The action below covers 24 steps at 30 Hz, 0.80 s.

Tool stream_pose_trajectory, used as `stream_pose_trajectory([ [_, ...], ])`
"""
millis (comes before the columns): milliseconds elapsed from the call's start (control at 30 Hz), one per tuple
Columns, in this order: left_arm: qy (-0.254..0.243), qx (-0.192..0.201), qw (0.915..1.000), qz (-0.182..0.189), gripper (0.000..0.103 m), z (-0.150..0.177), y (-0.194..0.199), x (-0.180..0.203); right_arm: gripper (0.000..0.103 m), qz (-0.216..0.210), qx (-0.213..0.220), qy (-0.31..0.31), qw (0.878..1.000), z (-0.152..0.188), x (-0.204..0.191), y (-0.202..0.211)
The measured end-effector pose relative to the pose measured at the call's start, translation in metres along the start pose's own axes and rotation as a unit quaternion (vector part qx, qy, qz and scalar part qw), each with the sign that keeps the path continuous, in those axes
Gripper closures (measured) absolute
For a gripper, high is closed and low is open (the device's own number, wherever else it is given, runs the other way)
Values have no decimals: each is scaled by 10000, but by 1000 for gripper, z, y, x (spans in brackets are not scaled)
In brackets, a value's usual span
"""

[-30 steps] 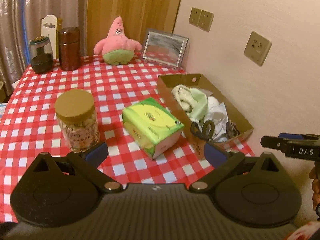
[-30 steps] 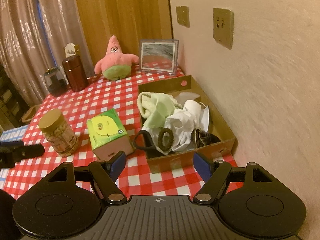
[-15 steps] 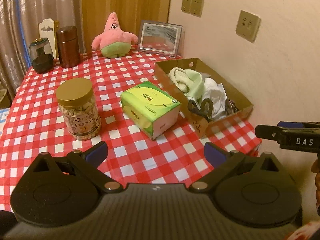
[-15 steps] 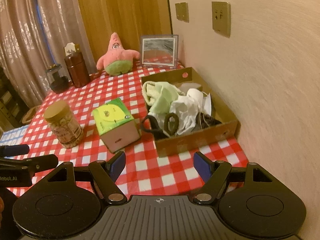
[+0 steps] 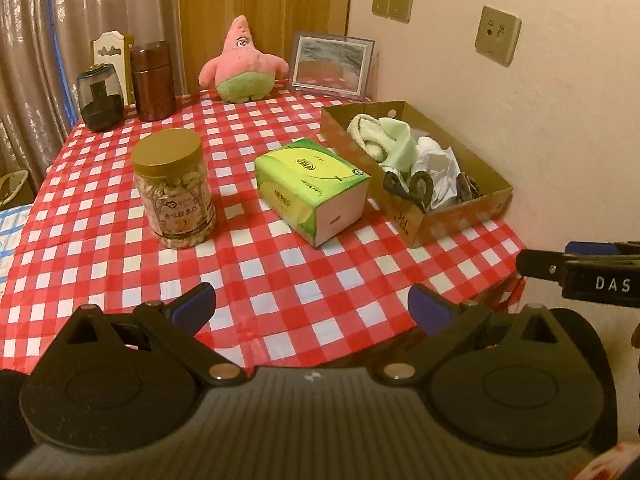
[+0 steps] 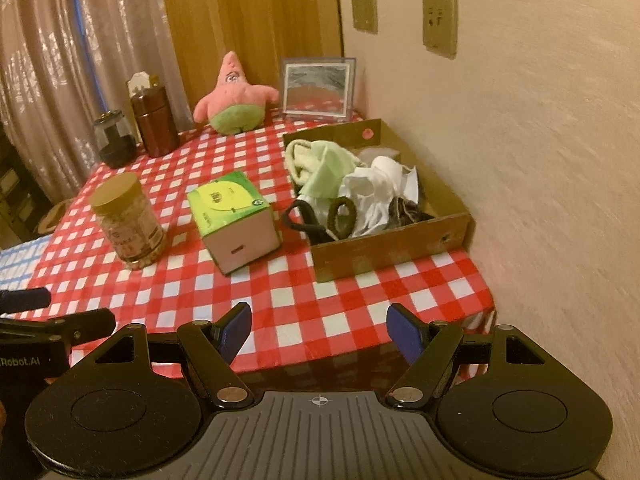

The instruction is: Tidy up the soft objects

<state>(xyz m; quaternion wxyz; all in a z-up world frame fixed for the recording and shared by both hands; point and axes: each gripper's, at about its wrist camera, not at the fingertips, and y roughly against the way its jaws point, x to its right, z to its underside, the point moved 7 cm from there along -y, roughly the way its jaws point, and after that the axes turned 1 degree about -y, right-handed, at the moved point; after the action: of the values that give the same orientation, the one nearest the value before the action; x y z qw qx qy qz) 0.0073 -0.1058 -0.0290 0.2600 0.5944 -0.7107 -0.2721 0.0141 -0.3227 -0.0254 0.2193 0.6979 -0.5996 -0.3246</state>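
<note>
A cardboard box [image 5: 464, 220] [image 6: 384, 248] stands at the table's right side by the wall. It holds a green towel [image 5: 384, 136] [image 6: 324, 164], white cloth [image 5: 438, 168] [image 6: 376, 188] and dark hair ties [image 5: 420, 188] [image 6: 342, 216]. A green tissue pack [image 5: 312, 188] [image 6: 232, 216] lies left of the box. A pink star plush [image 5: 242, 68] [image 6: 234, 98] sits at the table's far edge. My left gripper [image 5: 312, 306] and right gripper [image 6: 318, 326] are both open and empty, held back over the table's near edge.
A nut jar with a gold lid [image 5: 172, 188] [image 6: 126, 220] stands left of the tissue pack. A brown canister [image 5: 152, 80], a dark glass jar [image 5: 100, 98] and a framed picture [image 5: 332, 66] stand along the far edge. The wall runs close on the right.
Both grippers have pulled back from the table, so the box and tissue pack look smaller and farther. Both stay open and empty.
</note>
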Motion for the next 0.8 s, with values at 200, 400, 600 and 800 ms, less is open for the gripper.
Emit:
stream_pose_trajectory([
  [200, 95, 20, 9999, -121, 1, 6, -2, -3, 29, 2, 2, -10, 10000, 7, -2, -2],
  [400, 96, -28, 9998, -166, 1, 12, -3, -2, 29, -31, -51, -53, 10000, 14, -4, -4],
  [600, 116, -12, 9997, -200, 1, 13, -2, -4, 29, -56, -48, -5, 10000, 14, -9, -3],
  [800, 171, -18, 9996, -226, 1, 15, -1, -6, 29, -70, -47, 45, 10000, 14, -13, -3],
])
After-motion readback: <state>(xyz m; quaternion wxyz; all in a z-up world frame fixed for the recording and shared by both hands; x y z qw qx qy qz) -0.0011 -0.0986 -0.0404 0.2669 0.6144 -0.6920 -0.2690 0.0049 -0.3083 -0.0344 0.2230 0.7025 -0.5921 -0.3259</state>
